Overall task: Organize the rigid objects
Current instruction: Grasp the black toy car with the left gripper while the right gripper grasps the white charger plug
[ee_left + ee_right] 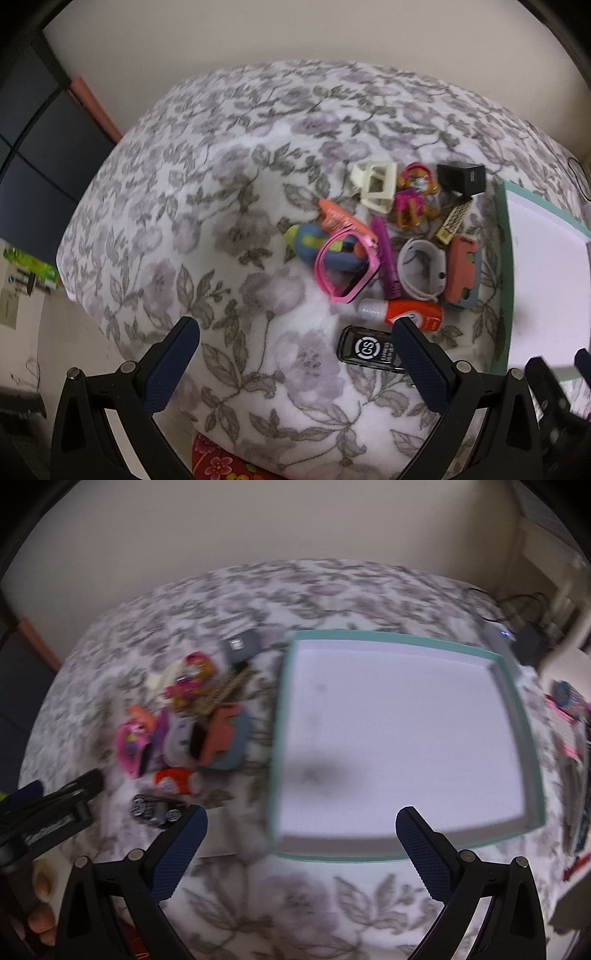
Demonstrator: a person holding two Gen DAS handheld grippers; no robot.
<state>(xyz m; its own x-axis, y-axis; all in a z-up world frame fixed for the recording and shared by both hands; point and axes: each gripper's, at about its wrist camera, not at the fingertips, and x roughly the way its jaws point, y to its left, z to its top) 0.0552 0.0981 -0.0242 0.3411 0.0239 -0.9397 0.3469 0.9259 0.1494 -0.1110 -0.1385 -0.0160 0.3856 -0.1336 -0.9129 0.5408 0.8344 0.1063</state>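
A pile of small rigid objects lies on the floral bedcover: pink sunglasses [345,266], a purple comb [386,258], an orange-and-white bottle [406,314], a black tag [367,347], a dog figurine [412,195], a cream hair clip [376,182], a black cube [461,177] and a salmon toy car [461,273]. A teal-rimmed white tray [517,709] sits to the pile's right and holds nothing. My left gripper [295,339] is open, just in front of the pile. My right gripper [301,830] is open, over the tray's near edge. The right wrist view is blurred.
The bed ends at a beige wall behind. A dark cabinet [33,158] stands at the left. Cables and a black adapter [528,642] lie past the tray's far right corner. Colourful items [570,716] lie at the right edge.
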